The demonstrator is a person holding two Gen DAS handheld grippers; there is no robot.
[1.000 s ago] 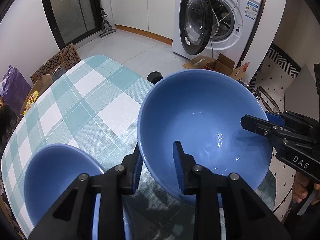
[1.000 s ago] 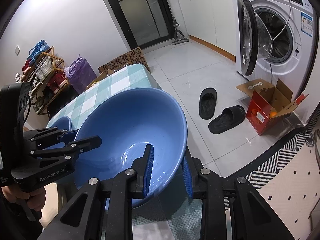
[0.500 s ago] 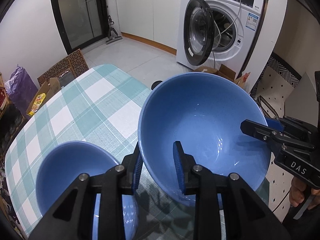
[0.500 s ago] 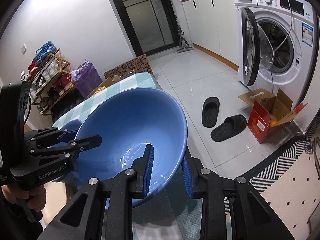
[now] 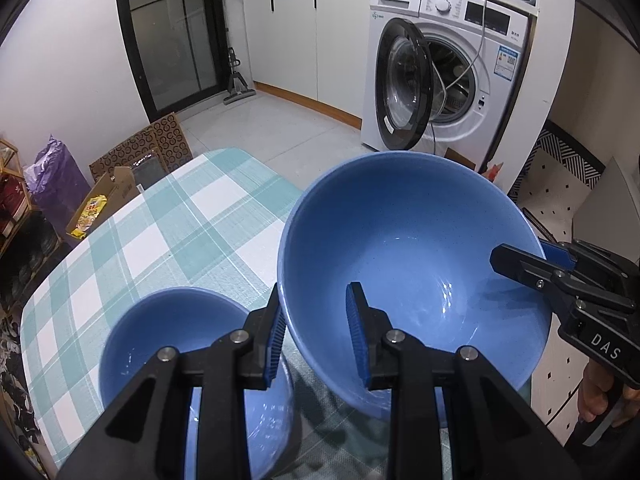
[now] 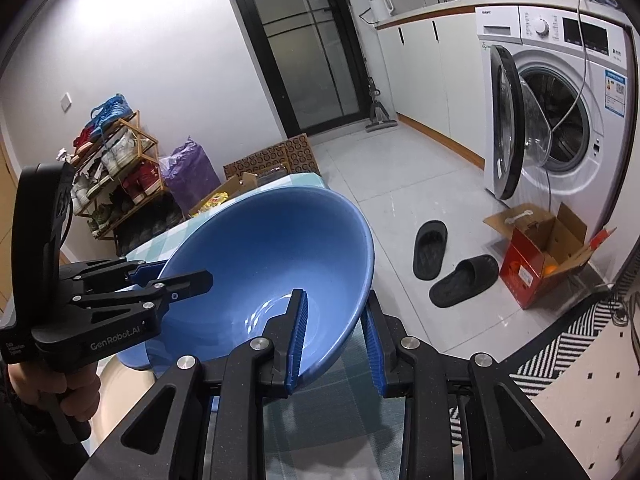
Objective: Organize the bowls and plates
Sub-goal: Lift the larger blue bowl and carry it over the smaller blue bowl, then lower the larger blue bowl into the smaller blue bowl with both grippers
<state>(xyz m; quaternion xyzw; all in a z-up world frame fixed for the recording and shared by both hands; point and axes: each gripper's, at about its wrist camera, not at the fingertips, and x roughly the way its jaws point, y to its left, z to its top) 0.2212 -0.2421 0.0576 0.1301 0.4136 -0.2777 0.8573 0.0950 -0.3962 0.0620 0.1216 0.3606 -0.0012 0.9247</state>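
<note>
Large bowl (image 5: 408,248) above worktop (image 5: 168,232), clamped at opposite rims by left gripper (image 5: 316,336) and right gripper (image 6: 336,340). Smaller bowl (image 5: 168,332) on worktop, left of it. Washing machine (image 5: 452,68) behind; slippers (image 6: 448,264) on floor.

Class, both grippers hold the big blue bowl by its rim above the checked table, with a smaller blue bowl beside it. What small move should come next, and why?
Probably carry the big bowl sideways over the smaller bowl. The left gripper and right gripper clamp opposite rims, the bowl hangs clear of the table, and nesting tidies them.
</note>
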